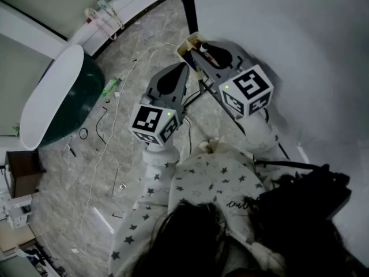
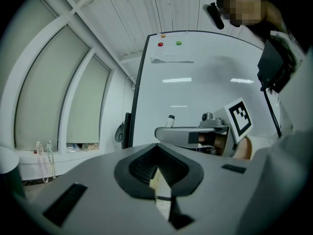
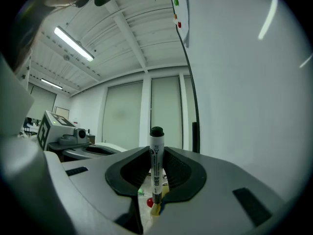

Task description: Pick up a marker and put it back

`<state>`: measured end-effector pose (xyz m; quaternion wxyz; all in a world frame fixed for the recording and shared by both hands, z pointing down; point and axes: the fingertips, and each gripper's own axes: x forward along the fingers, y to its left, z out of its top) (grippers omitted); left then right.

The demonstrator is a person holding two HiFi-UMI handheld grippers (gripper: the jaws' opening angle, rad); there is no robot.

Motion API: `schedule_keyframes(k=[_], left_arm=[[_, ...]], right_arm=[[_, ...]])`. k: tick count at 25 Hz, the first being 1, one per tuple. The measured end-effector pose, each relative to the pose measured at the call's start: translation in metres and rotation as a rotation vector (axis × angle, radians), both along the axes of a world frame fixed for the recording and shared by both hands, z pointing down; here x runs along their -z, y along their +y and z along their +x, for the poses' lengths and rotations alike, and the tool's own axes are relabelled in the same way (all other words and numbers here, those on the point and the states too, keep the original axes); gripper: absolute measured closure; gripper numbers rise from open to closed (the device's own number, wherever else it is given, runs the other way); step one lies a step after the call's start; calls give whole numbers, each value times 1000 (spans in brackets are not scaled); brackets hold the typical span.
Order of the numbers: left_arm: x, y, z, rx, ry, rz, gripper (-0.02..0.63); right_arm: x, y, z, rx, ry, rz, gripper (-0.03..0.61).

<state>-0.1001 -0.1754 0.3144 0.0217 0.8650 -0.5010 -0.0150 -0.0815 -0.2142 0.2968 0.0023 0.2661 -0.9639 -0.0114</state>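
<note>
A white marker (image 3: 156, 163) with a black cap stands upright between the jaws of my right gripper (image 3: 155, 182), which is shut on it. In the head view this gripper (image 1: 204, 51) holds the marker (image 1: 209, 53) close to the whiteboard (image 1: 300, 51), just beside a small beige holder (image 1: 187, 42) at the board's edge. My left gripper (image 1: 183, 69) hangs to the left of it and a little nearer to me. Its jaws (image 2: 159, 176) are shut with nothing in them. The left gripper view shows the right gripper (image 2: 195, 133) with the marker's end (image 2: 169, 120) sticking up.
The whiteboard (image 2: 205, 82) carries red, orange and green magnets (image 2: 178, 43) near its top. A marbled floor (image 1: 132, 68) with loose cables lies below. A white-topped dark green table (image 1: 55, 100) stands at the left, and a brown box (image 1: 23, 172) sits at the far left.
</note>
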Motion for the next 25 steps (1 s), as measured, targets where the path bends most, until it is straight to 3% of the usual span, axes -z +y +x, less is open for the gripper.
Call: schedule_keyframes(k=[12, 25], left_arm=[[48, 23, 5, -15, -9, 62, 614], [52, 35, -6, 19, -6, 71, 614]], right_arm=[[57, 31, 4, 99, -72, 77, 495], [56, 44, -3, 135, -82, 67, 495]])
